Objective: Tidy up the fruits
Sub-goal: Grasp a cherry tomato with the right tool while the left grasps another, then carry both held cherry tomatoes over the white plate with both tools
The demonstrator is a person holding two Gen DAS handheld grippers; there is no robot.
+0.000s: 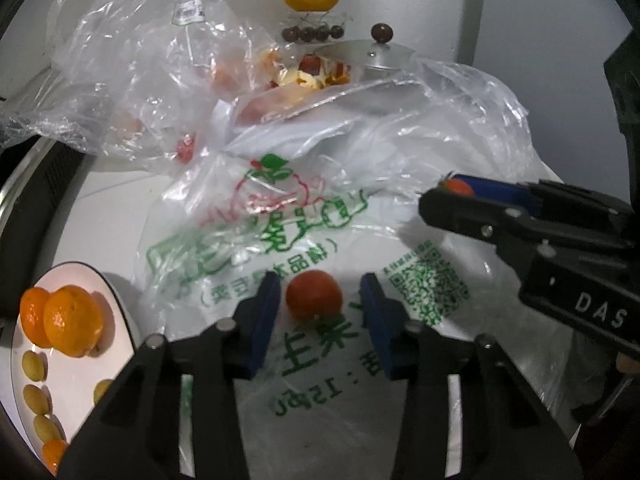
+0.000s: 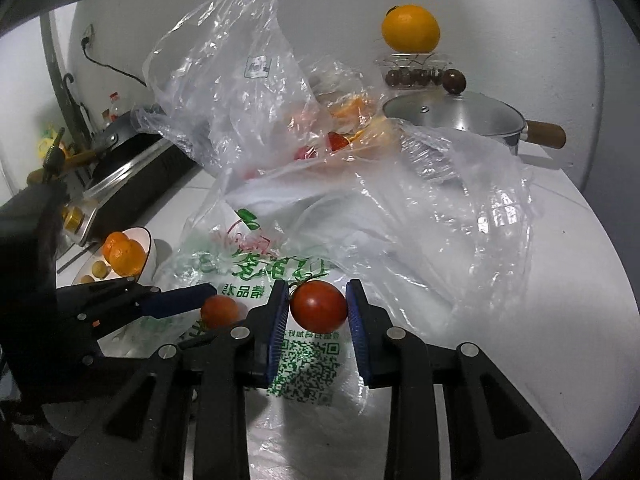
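My left gripper [image 1: 320, 304] is open, its blue pads on either side of a small red tomato [image 1: 315, 294] that lies on a printed plastic bag [image 1: 280, 240]; there are gaps on both sides. This tomato also shows in the right wrist view [image 2: 219, 311], beside the left gripper [image 2: 200, 300]. My right gripper [image 2: 318, 308] is shut on a second red tomato [image 2: 319, 306] and holds it above the bag [image 2: 304, 368]. In the left wrist view the right gripper [image 1: 454, 188] comes in from the right with that tomato [image 1: 458, 187] at its tip.
A white bowl [image 1: 116, 296] at the left holds oranges [image 1: 72, 320] and small yellow-green fruits [image 1: 36, 398]. Clear bags [image 1: 140, 60] with more fruit lie behind. A lidded pot [image 2: 456, 114], a box of dark fruit [image 2: 412, 76] topped by an orange [image 2: 410, 28], and a stove [image 2: 132, 168] stand beyond.
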